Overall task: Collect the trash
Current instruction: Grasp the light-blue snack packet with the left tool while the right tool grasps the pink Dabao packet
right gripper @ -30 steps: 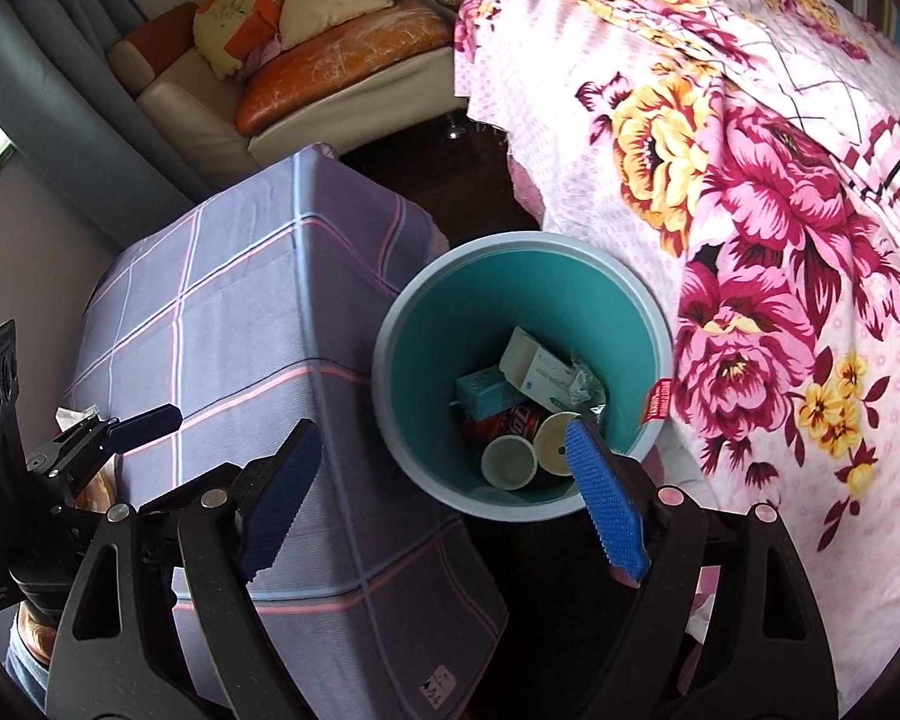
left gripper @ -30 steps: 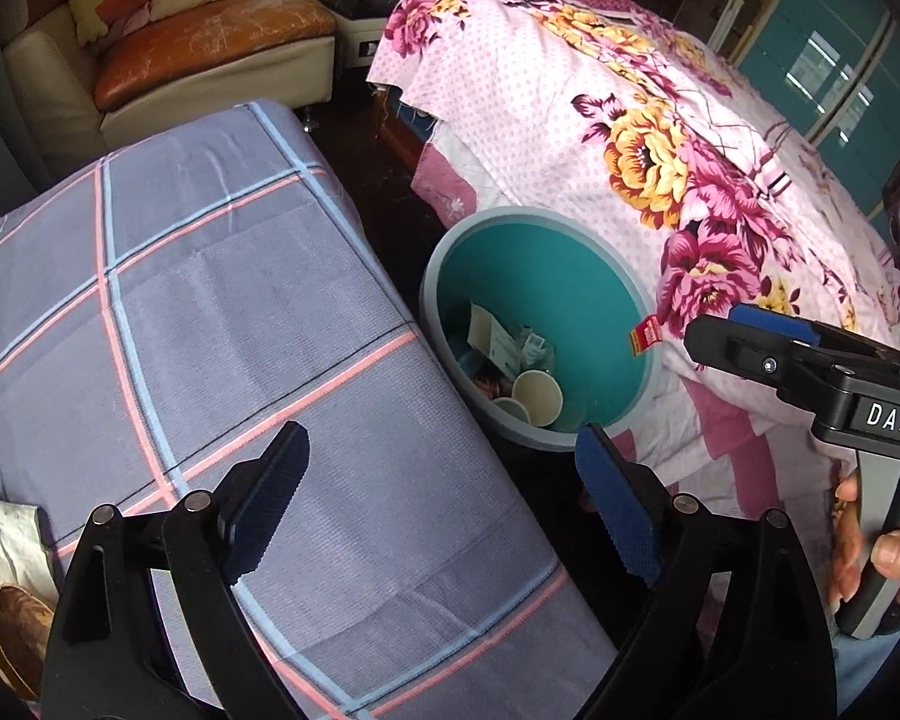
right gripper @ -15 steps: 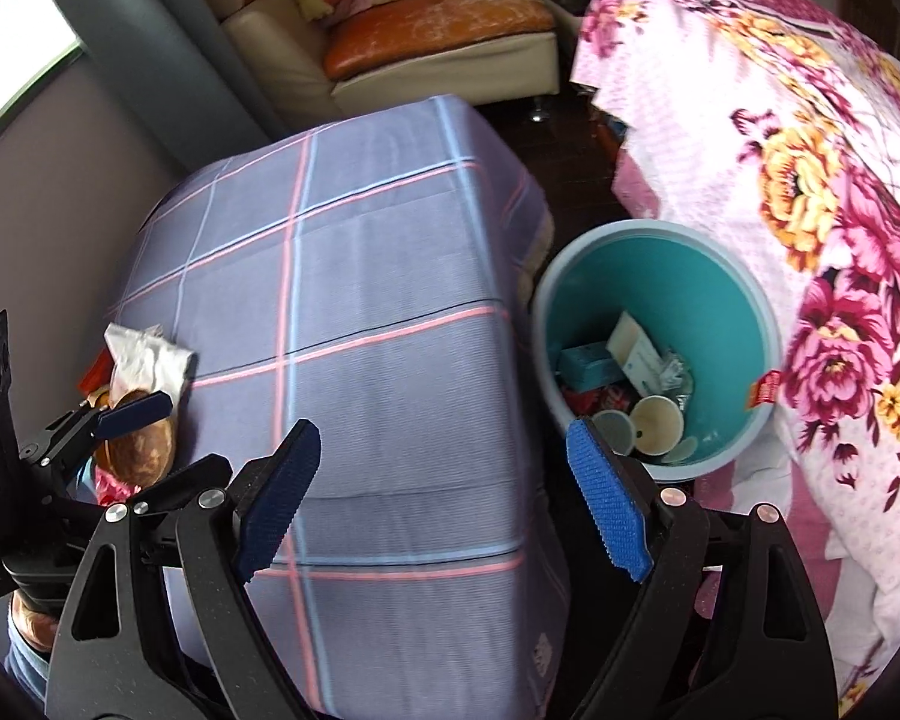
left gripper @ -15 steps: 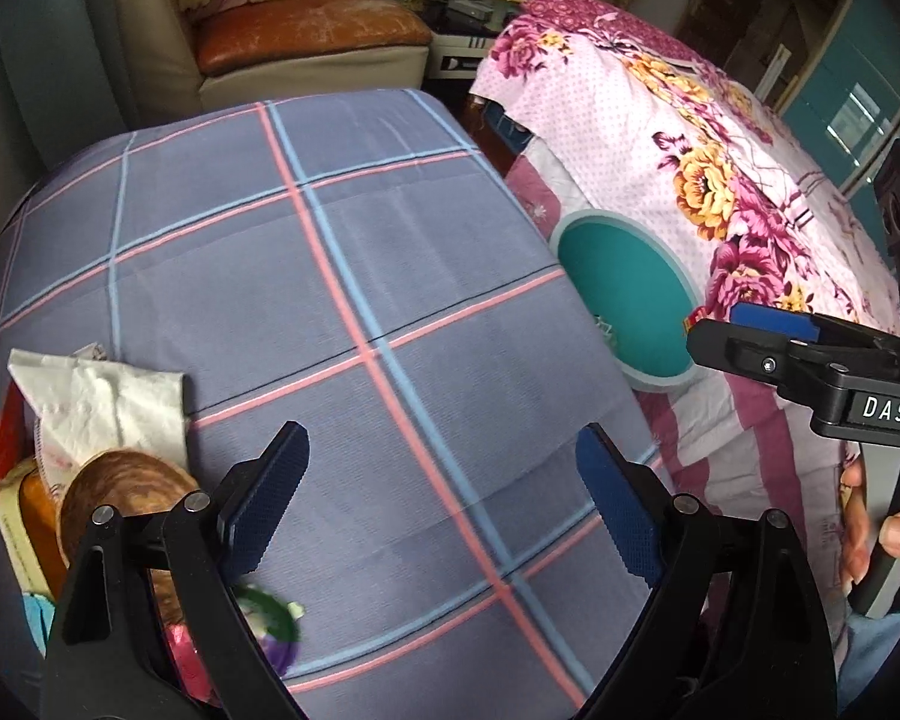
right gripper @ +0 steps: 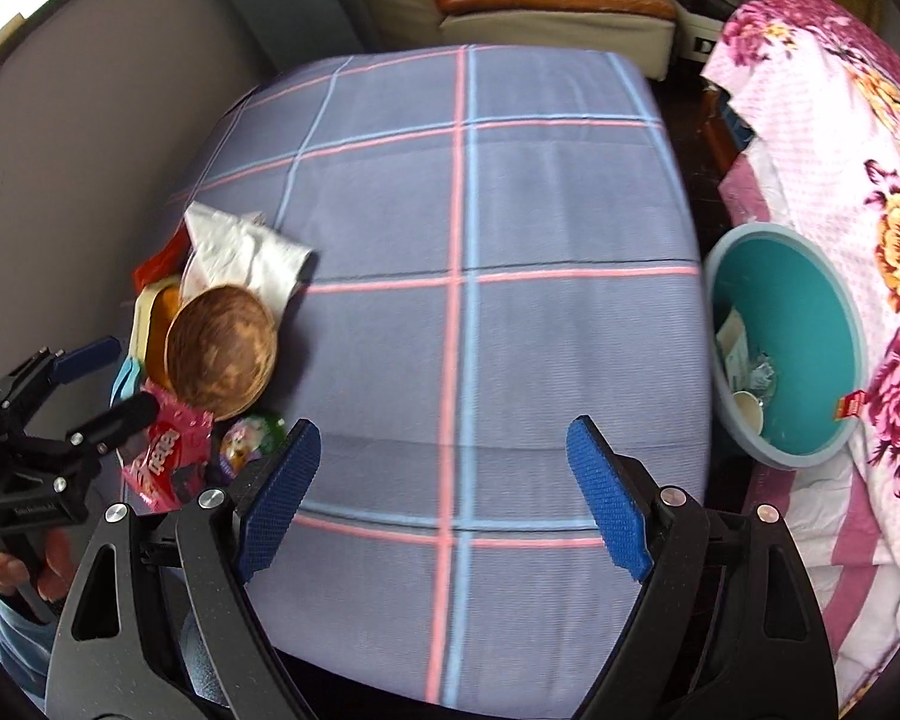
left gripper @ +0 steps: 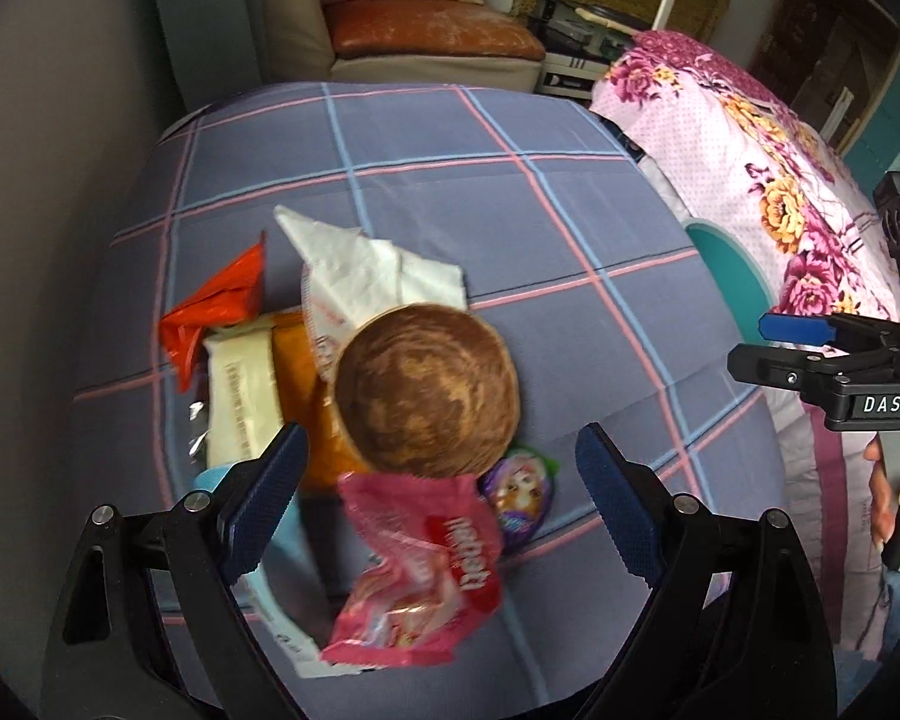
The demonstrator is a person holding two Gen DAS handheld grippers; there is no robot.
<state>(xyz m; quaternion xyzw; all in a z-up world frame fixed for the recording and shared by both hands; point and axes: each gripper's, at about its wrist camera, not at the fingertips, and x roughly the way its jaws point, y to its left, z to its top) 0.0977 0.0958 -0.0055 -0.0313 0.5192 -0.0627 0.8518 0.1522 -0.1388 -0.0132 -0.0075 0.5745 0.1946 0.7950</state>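
Left wrist view — pink wrapper lies between the left gripper's 2 wide-spread, empty fingers.

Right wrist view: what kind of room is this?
Most likely a bedroom or bed-sitting room in a home. A bed under a floral bedspread stands at right, a cushioned armchair behind, and a teal trash bin sits on the floor beside a cloth-covered table.

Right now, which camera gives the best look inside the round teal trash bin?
The right wrist view: the round teal trash bin shows its whole rim and the cups and paper inside. The left wrist view catches only a sliver of it past the table's edge.
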